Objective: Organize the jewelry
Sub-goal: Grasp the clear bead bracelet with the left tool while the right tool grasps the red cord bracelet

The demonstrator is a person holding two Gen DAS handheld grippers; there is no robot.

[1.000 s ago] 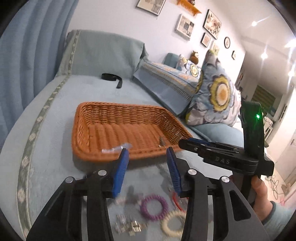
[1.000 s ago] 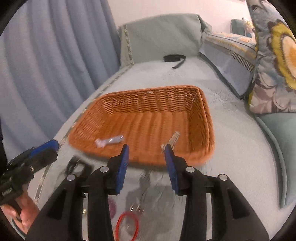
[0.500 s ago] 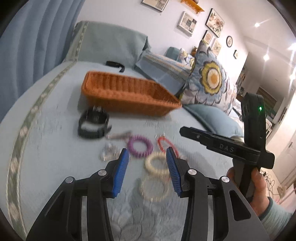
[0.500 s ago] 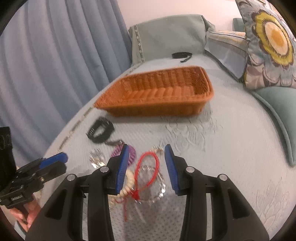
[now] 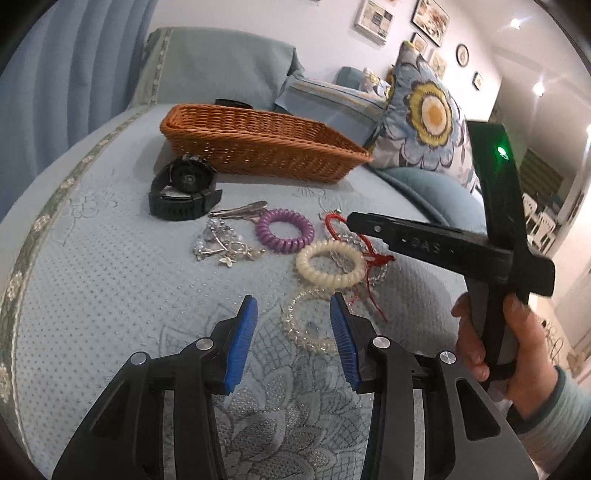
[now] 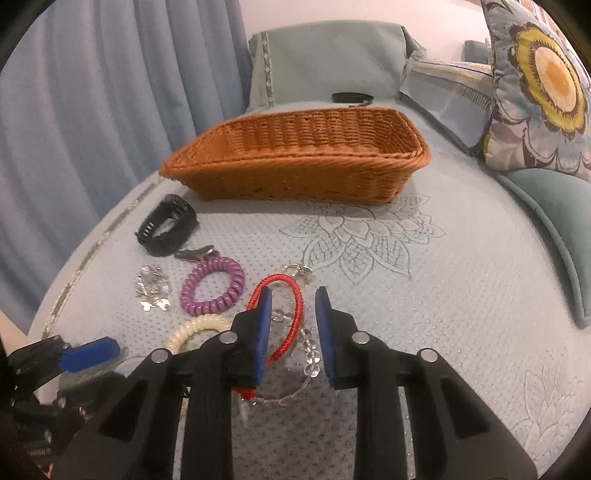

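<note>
Several pieces lie tangled on the bed short of the basket [image 6: 295,158]: your right claw [image 6: 291,314] is closing, not yet gripping, around the red cord [image 6: 295,295], which crosses clear beads [image 6: 310,354]. Pinch both and they may drag out together. Your left claw [image 5: 293,321], half-wide and empty, straddles the clear bracelet [image 5: 299,325]; its cream neighbour [image 5: 330,264] could snag.

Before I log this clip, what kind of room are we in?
Most likely a home living room. The jewelry lies on a quilted sofa seat beside a wicker basket, with a floral throw pillow against the backrest, framed pictures on the wall and a blue curtain behind.
</note>
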